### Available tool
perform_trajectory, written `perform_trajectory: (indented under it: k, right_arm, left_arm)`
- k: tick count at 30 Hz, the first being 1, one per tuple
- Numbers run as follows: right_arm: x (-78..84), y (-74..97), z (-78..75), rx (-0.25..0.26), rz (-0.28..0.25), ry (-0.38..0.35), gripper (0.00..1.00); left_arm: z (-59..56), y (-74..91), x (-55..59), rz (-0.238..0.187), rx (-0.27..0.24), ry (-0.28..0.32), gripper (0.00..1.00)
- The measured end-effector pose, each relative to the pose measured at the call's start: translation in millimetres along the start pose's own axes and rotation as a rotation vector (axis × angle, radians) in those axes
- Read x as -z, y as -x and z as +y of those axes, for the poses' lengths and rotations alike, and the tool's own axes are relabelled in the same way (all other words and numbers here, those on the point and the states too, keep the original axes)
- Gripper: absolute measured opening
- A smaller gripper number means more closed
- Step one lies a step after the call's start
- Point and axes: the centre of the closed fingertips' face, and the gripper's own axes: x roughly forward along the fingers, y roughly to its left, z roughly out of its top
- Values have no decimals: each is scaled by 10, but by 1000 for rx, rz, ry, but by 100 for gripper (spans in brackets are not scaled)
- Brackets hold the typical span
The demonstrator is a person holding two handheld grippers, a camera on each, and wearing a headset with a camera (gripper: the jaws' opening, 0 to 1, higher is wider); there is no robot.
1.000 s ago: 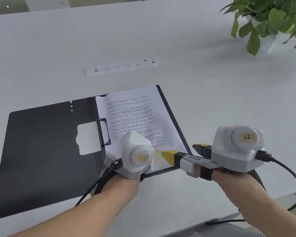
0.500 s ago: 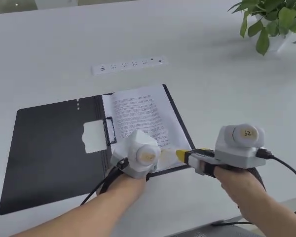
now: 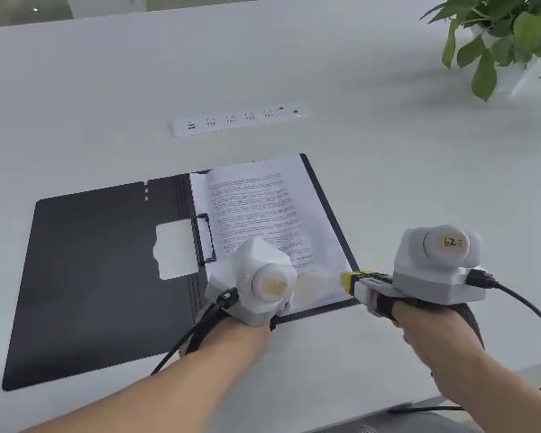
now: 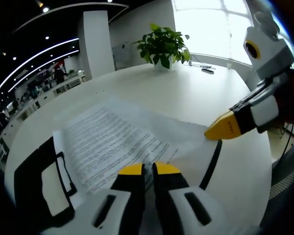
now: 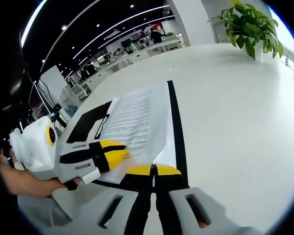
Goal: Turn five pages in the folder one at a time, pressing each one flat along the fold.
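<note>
In the head view, the open black plastic folder [image 3: 99, 262] lies on the white table [image 3: 388, 135] close to its front edge, with the white printed sheet [image 3: 252, 203] on the folder's right half under the clip. The left tongs [image 3: 263, 275] sit over the sheet's near edge. The right tongs [image 3: 353, 277] are at its near right corner, which looks raised.

In the left gripper view, the left tongs [image 4: 144, 169] are pressed together above the print; I cannot tell whether they touch the paper. The sheet rises to the right tongs' yellow tip.

In the right gripper view, the right tongs [image 5: 154, 170] are closed, pinching that lifted corner, with white paper beneath.

If the left tongs weigh on the same sheet while the corner is drawn across, it could buckle, crease or tear at the clip. A thin pinch may slip, or take two pages at once.
</note>
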Motion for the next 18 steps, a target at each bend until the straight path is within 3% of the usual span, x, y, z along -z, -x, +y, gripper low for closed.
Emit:
perform_trajectory:
  k: [8, 10, 13, 18]
  right_arm:
    - [-48, 45, 51, -16, -19, -19, 0]
    - [-60, 57, 74, -22, -23, -18, 0]
    - [-84, 79, 109, -27, -35, -22, 0]
    - [-122, 105, 179, -46, -45, -21, 0]
  left_arm:
    - [10, -2, -10, -1, -17, 77, 6]
    - [8, 1, -12, 2, -14, 76, 6]
    - [15, 18, -10, 6, -1, 122, 5]
    - [20, 97, 22, 26, 9, 120, 6]
